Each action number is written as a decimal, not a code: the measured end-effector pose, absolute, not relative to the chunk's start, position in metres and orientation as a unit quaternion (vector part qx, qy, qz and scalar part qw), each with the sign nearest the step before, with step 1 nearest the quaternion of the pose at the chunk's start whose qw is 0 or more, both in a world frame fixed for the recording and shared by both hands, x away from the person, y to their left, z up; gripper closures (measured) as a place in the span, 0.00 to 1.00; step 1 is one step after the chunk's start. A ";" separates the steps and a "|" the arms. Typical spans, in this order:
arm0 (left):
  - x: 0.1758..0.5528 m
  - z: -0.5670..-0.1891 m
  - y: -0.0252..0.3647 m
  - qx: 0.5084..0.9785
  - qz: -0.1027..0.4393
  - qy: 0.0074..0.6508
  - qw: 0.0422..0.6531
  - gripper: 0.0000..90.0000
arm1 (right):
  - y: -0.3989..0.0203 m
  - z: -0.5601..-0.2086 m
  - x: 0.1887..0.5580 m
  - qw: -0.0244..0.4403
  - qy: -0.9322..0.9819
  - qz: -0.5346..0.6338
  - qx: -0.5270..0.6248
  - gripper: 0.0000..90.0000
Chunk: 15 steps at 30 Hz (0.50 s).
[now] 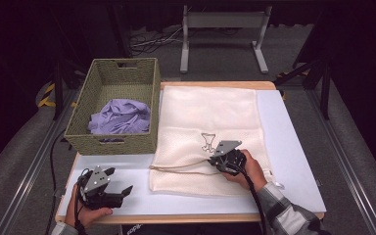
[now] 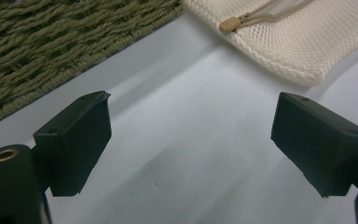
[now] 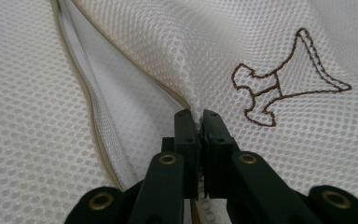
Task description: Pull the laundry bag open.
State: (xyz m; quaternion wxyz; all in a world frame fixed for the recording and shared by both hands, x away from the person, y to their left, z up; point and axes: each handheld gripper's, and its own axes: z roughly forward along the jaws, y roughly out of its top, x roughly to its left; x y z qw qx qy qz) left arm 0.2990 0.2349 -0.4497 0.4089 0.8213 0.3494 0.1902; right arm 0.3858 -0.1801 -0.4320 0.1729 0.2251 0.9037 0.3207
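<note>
My right gripper point(image 3: 196, 122) pinched the mesh bag point(image 1: 210, 110); lifting slowly suited, with the left gripper point(image 1: 118, 184) waiting wide

Cream mesh-cloth bag point(image 1: 208, 132), rough woven basket point(image 1: 115, 142), smooth matt table point(image 1: 293, 161)

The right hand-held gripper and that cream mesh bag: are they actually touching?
Touching. In the right gripper view, the right hand-held gripper has its jaws shut on a pinch of the mesh bag beside its zipper opening, fabric squeezed between them.
</note>
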 end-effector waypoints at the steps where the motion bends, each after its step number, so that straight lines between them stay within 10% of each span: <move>1: 0.299 -0.450 0.235 0.821 0.189 0.351 0.409 0.13 | -0.180 -0.431 0.386 0.175 0.902 0.323 0.226 0.97; 15: 0.301 -0.451 0.234 0.825 0.188 0.344 0.407 0.11 | -0.181 -0.428 0.381 0.194 0.896 0.333 0.219 0.98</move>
